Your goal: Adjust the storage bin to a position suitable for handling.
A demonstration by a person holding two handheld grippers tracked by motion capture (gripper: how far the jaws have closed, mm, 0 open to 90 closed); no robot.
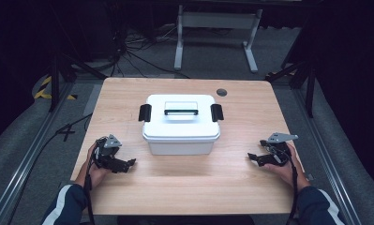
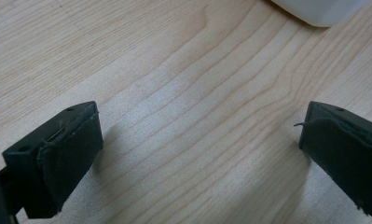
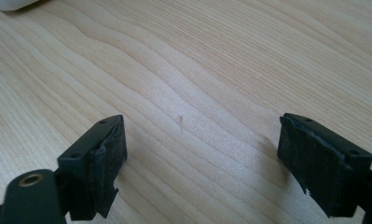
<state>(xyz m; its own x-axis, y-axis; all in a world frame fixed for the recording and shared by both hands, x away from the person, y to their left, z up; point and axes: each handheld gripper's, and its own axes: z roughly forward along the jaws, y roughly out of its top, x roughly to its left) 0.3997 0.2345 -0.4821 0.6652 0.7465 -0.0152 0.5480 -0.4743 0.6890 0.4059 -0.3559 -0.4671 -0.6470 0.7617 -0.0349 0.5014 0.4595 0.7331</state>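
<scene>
**Both my grippers wait beside the box**

The white box (image 1: 181,123) stands mid-table, lid on, black latches at both ends, between my two grippers and apart from each. My left gripper (image 1: 128,163) and right gripper (image 1: 253,158) rest on the table (image 1: 184,187), jaws wide apart, holding nothing. Bare wood lies between them. Beyond the table: grey carpet, cables, a white frame's legs, dark curtains.

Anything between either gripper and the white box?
Nothing visible. Bare table lies between the left gripper and the white box, and between the right gripper and it. Both grippers are open and empty.
</scene>
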